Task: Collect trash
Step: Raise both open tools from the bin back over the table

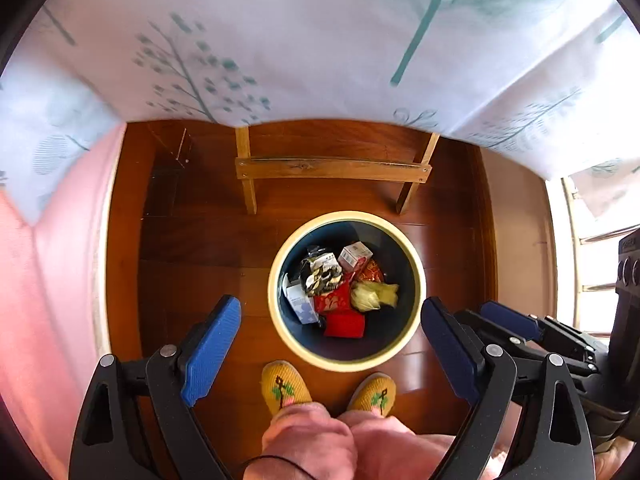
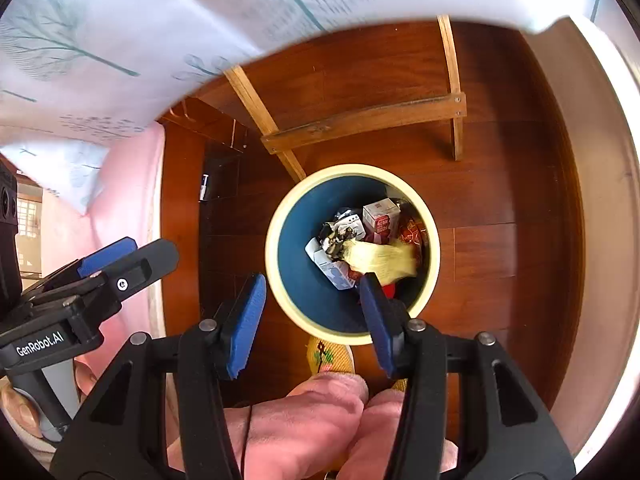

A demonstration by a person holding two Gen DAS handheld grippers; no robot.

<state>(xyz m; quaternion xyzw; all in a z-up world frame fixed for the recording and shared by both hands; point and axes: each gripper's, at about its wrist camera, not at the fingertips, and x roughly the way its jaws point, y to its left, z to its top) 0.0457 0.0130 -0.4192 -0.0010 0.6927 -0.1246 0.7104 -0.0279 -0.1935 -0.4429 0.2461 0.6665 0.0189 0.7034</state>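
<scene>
Round cream-rimmed bin [image 1: 347, 361] on floor w/ wrappers, boxes [image 1: 353, 255], yellow wrapper [image 1: 374, 295] inside.

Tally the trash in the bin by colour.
Inside the round cream-rimmed blue bin, as far as visible:
White printed cardboard boxes: 2
Red wrappers or packets: 3
Crumpled yellow plastic bag: 1
Black-and-silver crumpled foil wrapper: 1
Total: 7; anything buried underneath is hidden.

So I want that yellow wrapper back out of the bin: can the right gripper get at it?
Probably yes: the right gripper is open above the bin, and the yellow wrapper lies on top of the trash, uncovered.
</scene>
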